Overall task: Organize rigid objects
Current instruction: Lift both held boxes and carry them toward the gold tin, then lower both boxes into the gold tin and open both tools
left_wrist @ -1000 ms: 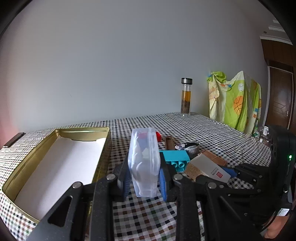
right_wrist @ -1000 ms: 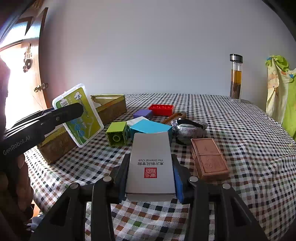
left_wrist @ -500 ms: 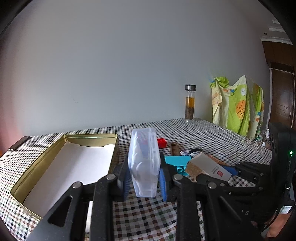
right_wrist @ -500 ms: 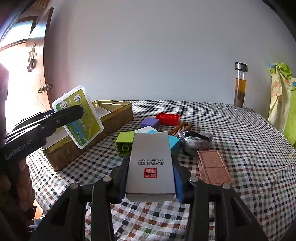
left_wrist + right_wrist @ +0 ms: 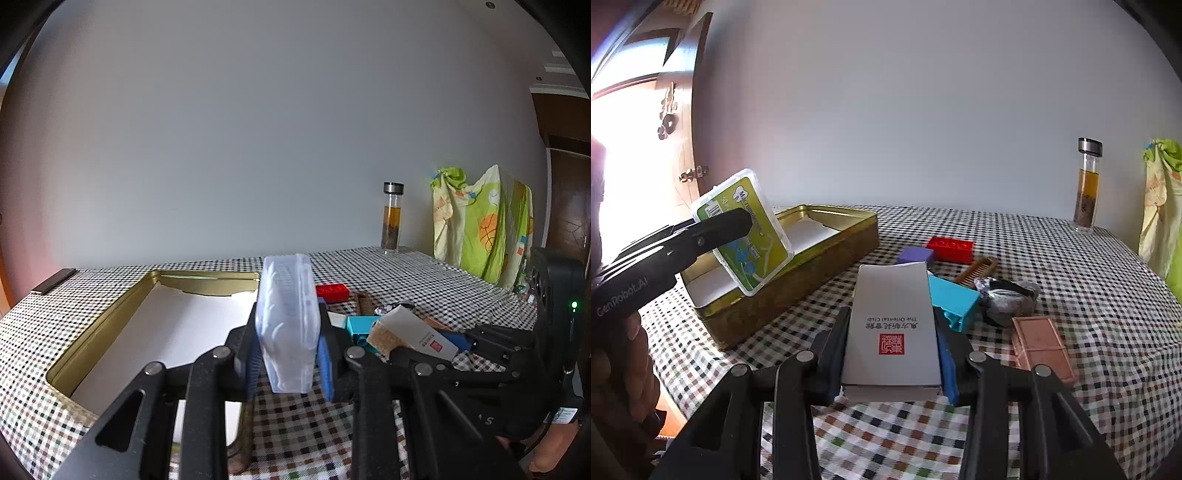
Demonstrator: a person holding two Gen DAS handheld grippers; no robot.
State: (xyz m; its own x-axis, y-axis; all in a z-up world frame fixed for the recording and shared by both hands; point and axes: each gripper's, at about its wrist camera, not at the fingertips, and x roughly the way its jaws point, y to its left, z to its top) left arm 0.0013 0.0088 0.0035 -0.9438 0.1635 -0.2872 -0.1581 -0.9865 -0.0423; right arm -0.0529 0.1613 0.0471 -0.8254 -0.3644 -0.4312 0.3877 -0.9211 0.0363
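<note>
Right gripper [image 5: 892,354] clamps a grey box [image 5: 892,325] printed "The Oriental Club"; left gripper [image 5: 288,354], marked "GenRobot.AI", grips a plastic case [image 5: 288,325]

Hidden behind the white carton [image 5: 892,325]: the near side of the teal block [image 5: 955,304]; too small to read: green label print on the plastic case [image 5: 746,230].

Right gripper [image 5: 892,350] clamps a grey card box [image 5: 892,325] above the checked tablecloth [image 5: 1071,266]. At left, left gripper [image 5: 738,225] holds a green-labelled plastic case [image 5: 753,236] tilted over the gold tin [image 5: 798,273]. Teal block [image 5: 955,302] just beside the box.
</note>
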